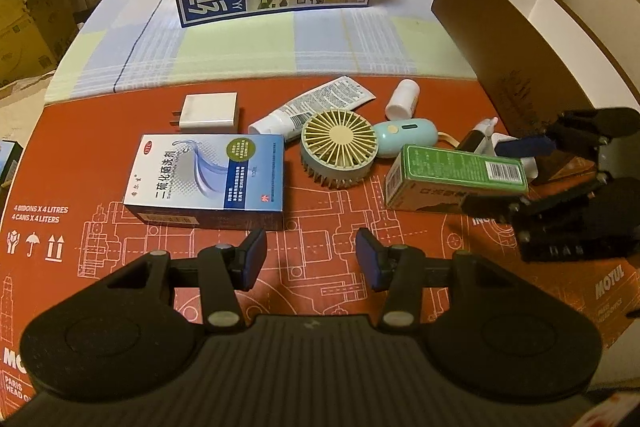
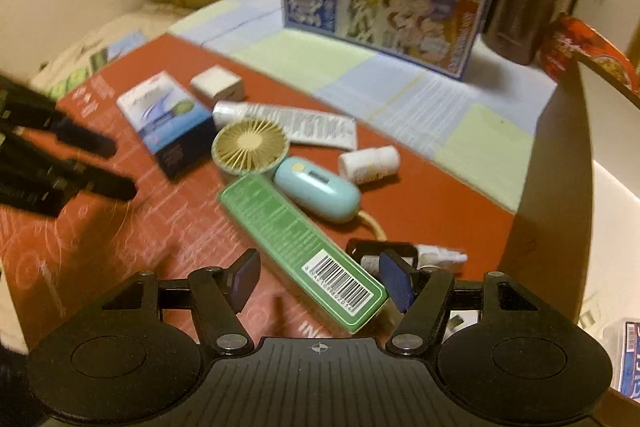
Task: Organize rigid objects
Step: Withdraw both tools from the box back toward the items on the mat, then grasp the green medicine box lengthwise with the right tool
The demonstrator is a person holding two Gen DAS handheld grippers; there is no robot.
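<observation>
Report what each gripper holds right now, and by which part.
Nothing is held. The left gripper stands open over bare mat. The right gripper straddles the barcode end of the green box, with its pads not yet pressing.

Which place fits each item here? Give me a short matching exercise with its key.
Items:
1. green box
2. white charger
3. small fan
4. blue-and-white box

Places:
A. between the right gripper jaws
B. beside the blue-and-white box, on its far side
C. against the white tube
D. just ahead of the left gripper

Pairs: 1-A, 2-B, 3-C, 4-D
</observation>
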